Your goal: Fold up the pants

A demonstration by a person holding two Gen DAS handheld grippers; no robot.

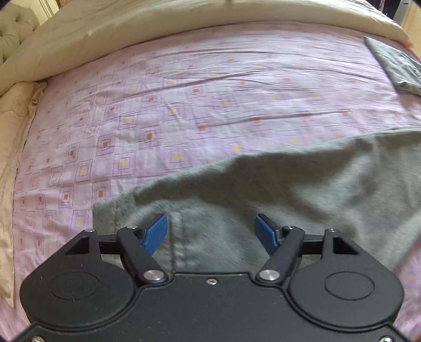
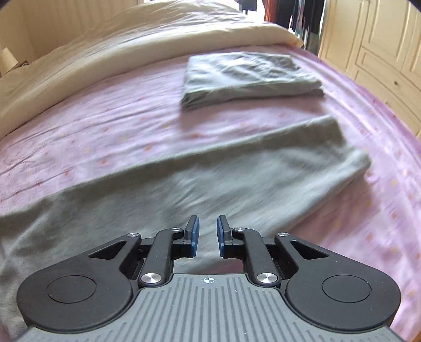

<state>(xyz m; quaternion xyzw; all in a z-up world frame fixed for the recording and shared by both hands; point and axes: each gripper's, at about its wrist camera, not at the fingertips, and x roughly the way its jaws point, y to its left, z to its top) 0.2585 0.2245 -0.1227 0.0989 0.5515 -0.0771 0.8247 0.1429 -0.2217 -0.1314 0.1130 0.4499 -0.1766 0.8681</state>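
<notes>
The grey pants (image 1: 276, 189) lie spread on the pink patterned bedsheet (image 1: 184, 86) and serve as the landmark here. Nearest in the left wrist view, the left gripper (image 1: 211, 232) hangs just over the pants, above a stitched seam near their left edge. Its blue fingers (image 1: 155, 234) are spread wide, with only cloth showing below the gap; the pads press on nothing. To the left of the pants the sheet runs bare to a cream quilt (image 1: 131, 23) that borders the far side of the bed.

In the right wrist view the right gripper (image 2: 208, 234) also sits low over the pants (image 2: 210, 179), near their close edge. Its fingers (image 2: 193, 234) stand a little apart, a narrow slot between the blue pads, and nothing is pinched there. From that gripper the pants stretch away to the right as a long band, ending in a doubled-over, thicker end (image 2: 350, 157) near the right edge of the sheet (image 2: 105, 126).

Beyond the pants, well apart from them, a second grey garment (image 2: 250, 76) rests already folded into a flat rectangle. Farther still lies the cream quilt (image 2: 131, 42), and past the bed's right edge stand cream cupboard doors (image 2: 381, 52) and some hanging clothes (image 2: 297, 15).
</notes>
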